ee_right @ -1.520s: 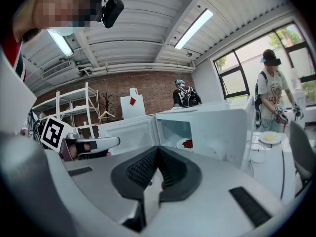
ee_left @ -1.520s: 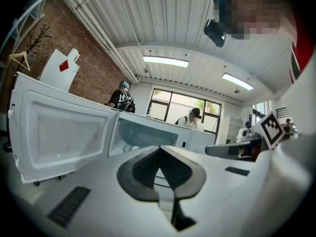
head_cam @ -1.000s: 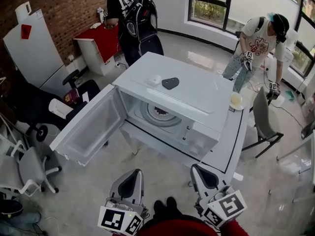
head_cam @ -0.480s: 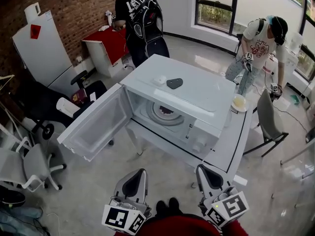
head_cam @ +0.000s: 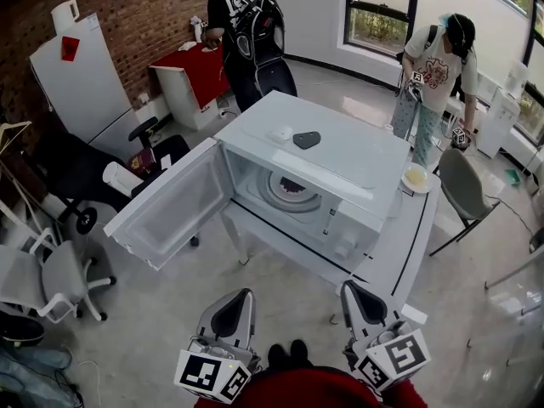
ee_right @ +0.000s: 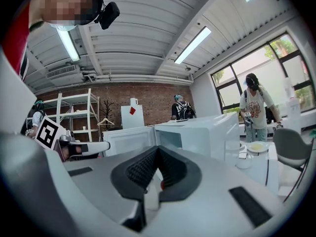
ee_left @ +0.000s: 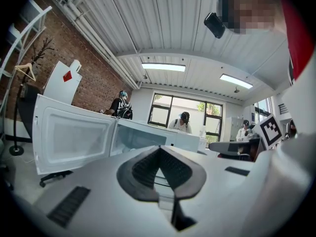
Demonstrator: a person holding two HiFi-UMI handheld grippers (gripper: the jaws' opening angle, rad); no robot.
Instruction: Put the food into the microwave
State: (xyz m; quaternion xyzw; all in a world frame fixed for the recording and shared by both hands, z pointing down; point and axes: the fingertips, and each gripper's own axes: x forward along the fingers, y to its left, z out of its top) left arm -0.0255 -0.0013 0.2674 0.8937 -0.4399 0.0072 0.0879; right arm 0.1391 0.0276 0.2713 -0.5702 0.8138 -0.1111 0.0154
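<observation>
Head view: left gripper [head_cam: 242, 297], right gripper [head_cam: 350, 289], jaws closed, apart from open microwave door [head_cam: 170, 215].

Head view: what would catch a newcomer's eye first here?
The white microwave at centre, on a white table, its door swung wide open to the left. A dish of yellowish food sits on the table by its right end. The left gripper and right gripper are shut and empty at the bottom edge.
</observation>
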